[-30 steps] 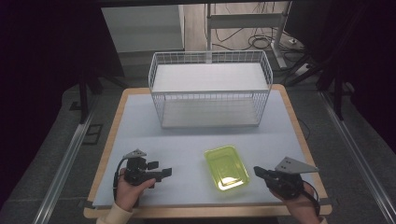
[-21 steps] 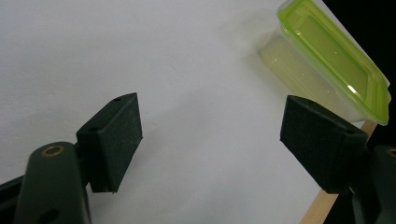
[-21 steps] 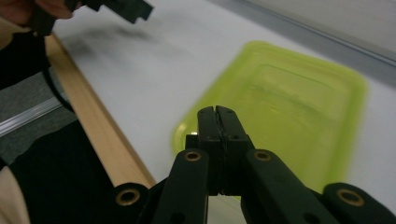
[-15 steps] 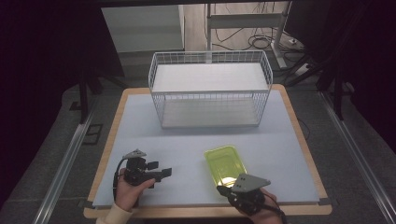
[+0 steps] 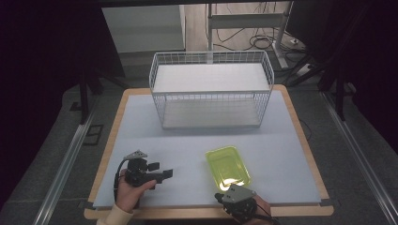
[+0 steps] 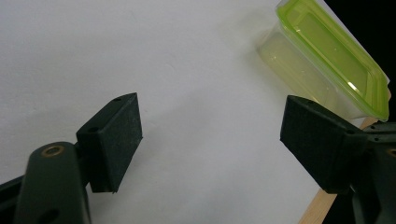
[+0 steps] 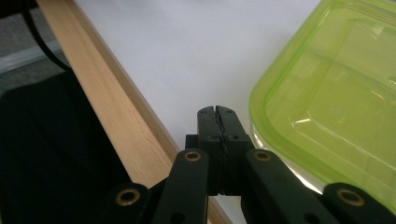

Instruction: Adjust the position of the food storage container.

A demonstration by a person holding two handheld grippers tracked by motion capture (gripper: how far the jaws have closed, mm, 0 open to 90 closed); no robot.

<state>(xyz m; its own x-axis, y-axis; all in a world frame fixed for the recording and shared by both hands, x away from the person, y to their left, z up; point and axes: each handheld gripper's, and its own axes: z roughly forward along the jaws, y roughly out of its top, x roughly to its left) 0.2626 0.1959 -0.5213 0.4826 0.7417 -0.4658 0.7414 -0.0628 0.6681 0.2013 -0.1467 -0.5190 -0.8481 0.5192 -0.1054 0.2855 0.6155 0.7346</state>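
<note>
**Hand-held gripper closing in on the green-lidded box**

My right hand-held gripper (image 5: 224,196) sits, in the high view, just at the near end of the green-lidded box (image 5: 228,167), which lies flat on the worktop (image 5: 291,154). My left hand-held gripper (image 5: 165,174) rests well to the left of the box, pointing toward it. The wire basket (image 5: 211,89) stands beyond the box, with nothing in it that I can see.

In the left gripper view, my left hand-held gripper (image 6: 210,140) has its jaws spread wide over bare worktop, the box (image 6: 327,60) off ahead.

In the right gripper view, my right hand-held gripper (image 7: 217,112) has its jaws pressed together, pinching nothing, just beside the box's lid rim (image 7: 261,121).

I judge the work barely begun: the box is ungrasped, so gripping, lifting and placing all remain.
</note>
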